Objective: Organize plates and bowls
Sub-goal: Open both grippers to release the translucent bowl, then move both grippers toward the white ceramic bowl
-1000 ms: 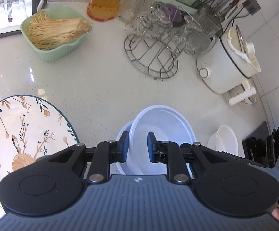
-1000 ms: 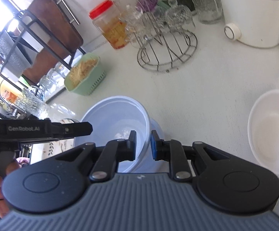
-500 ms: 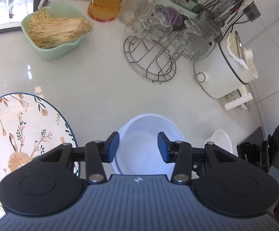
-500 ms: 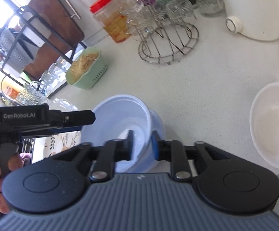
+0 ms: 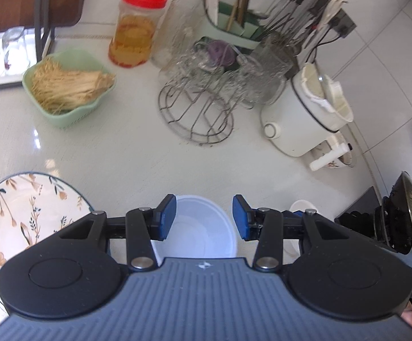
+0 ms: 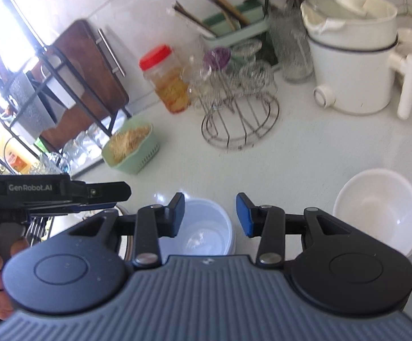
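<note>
A stack of pale blue-white bowls [image 5: 198,230] sits on the white counter below both grippers; it also shows in the right wrist view [image 6: 206,230]. My left gripper [image 5: 204,217] is open and empty above the stack. My right gripper [image 6: 210,214] is open and empty above it too. A flowered plate [image 5: 24,213] lies at the left. A white bowl [image 6: 377,211] sits at the right, and shows partly in the left wrist view [image 5: 301,209] behind the gripper's right finger. The left gripper's body [image 6: 49,193] shows at the left in the right wrist view.
A green basket of dried noodles [image 5: 69,91], a red-lidded jar [image 5: 136,31], a wire rack of glasses [image 5: 203,108], a utensil holder [image 5: 234,22] and a white cooker [image 5: 308,116] stand at the back. A stove with a pan [image 5: 399,218] is at the right.
Both grippers opened, letting go of the bowl, which now rests nested in the stack. Both grippers have pulled up and back from it.
</note>
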Action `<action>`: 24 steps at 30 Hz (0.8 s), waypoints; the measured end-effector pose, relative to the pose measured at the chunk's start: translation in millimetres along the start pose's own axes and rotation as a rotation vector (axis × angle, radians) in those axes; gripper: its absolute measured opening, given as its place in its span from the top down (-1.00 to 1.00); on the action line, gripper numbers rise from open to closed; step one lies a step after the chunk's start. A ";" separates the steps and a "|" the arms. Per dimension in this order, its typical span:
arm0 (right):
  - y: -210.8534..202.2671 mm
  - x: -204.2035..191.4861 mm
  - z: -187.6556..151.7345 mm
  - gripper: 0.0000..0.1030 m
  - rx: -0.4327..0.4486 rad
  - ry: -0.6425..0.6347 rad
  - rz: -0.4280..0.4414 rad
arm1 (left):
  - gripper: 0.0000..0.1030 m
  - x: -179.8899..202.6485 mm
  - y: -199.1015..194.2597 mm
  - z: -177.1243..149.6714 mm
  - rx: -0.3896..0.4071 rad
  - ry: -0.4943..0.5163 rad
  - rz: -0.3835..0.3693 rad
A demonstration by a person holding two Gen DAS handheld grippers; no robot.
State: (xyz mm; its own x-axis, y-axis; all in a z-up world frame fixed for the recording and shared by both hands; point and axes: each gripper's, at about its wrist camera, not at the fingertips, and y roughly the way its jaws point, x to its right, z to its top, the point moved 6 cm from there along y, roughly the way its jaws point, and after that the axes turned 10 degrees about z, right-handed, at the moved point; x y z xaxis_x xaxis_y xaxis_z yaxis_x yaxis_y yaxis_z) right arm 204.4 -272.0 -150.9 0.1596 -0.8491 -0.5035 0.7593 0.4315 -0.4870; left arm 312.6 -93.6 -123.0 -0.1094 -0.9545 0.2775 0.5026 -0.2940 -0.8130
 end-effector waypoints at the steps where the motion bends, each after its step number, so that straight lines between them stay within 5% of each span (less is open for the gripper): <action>1: -3.3 -1.7 2.1 0.15 0.015 -0.006 -0.004 | 0.05 3.5 -2.2 1.0 0.006 0.011 -0.001; 24: -47.2 5.7 9.6 0.15 0.181 -0.027 -0.141 | 0.05 65.8 -6.4 -3.4 0.045 0.219 -0.068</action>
State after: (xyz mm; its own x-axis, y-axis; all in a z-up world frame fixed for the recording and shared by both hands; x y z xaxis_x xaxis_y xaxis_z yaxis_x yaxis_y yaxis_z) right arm 175.5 -300.1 -123.9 0.0592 -0.9060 -0.4191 0.8758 0.2486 -0.4137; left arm 299.3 -154.7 -101.3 -0.3255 -0.9221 0.2094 0.5248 -0.3604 -0.7712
